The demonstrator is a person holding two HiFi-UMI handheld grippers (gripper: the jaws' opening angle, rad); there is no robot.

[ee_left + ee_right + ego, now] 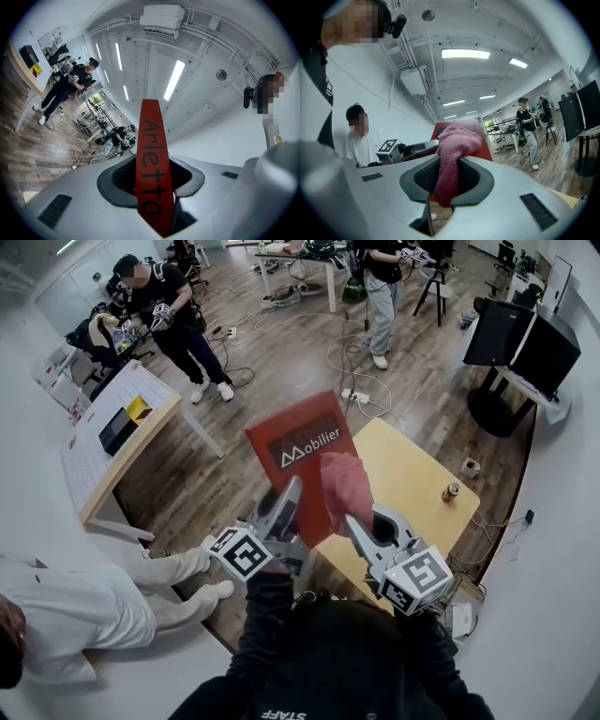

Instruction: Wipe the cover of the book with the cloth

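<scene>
A red book (pixel 302 448) with a dark label on its cover is held up in the air, tilted. My left gripper (pixel 289 495) is shut on its lower left edge; in the left gripper view the red spine (pixel 151 164) runs up between the jaws. My right gripper (pixel 352 521) is shut on a pink cloth (pixel 343 486), which rests against the book's lower right cover. In the right gripper view the cloth (pixel 451 159) bulges out of the jaws in front of the book (pixel 480 137).
A yellow table (pixel 412 484) lies below, with a small can (pixel 451 491) and a cup (pixel 470 466) near its far edge. A white table (pixel 108 442) stands at left. People stand and sit around; cables trail over the wooden floor (pixel 281 352).
</scene>
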